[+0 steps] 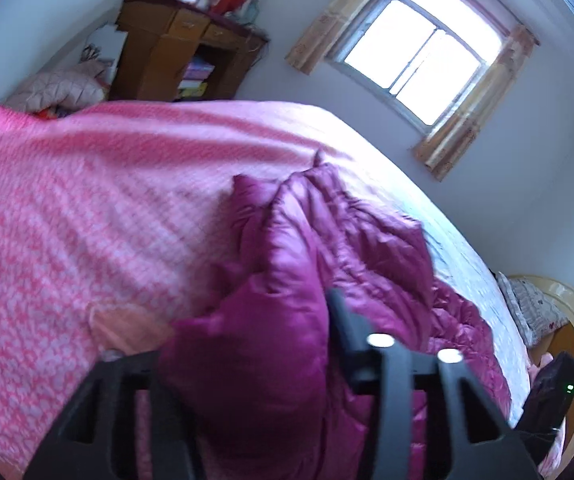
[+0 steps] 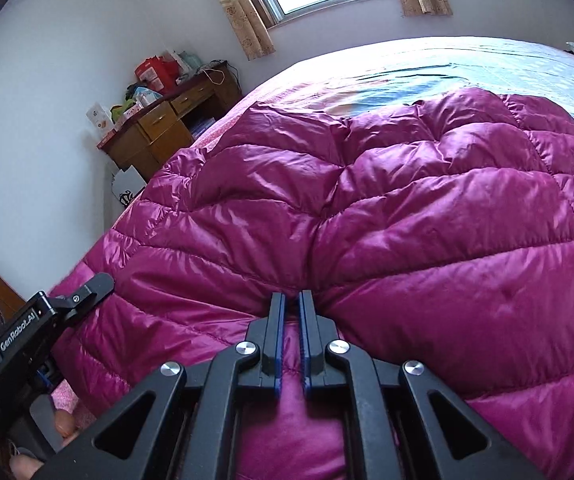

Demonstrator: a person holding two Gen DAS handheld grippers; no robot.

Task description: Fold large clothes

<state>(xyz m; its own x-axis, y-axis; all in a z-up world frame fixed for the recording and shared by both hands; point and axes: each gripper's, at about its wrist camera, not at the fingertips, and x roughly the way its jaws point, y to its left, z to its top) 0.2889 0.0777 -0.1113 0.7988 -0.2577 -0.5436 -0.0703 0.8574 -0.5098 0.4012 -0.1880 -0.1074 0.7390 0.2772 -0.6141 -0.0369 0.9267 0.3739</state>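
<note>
The magenta quilted jacket [image 2: 387, 208] lies spread on the bed [image 1: 87, 200], filling the centre of the right view. The right claw [image 2: 291, 300], at 6 o'clock, is pinched narrow on a jacket fold. The left claw [image 1: 255, 344] grips a bunched jacket edge, its jaws pressed into the padding.

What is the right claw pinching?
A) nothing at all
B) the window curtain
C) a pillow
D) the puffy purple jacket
D: in the right wrist view, the right claw is shut on a fold of the shiny quilted purple jacket, which lies spread over the pink bedspread.
</note>
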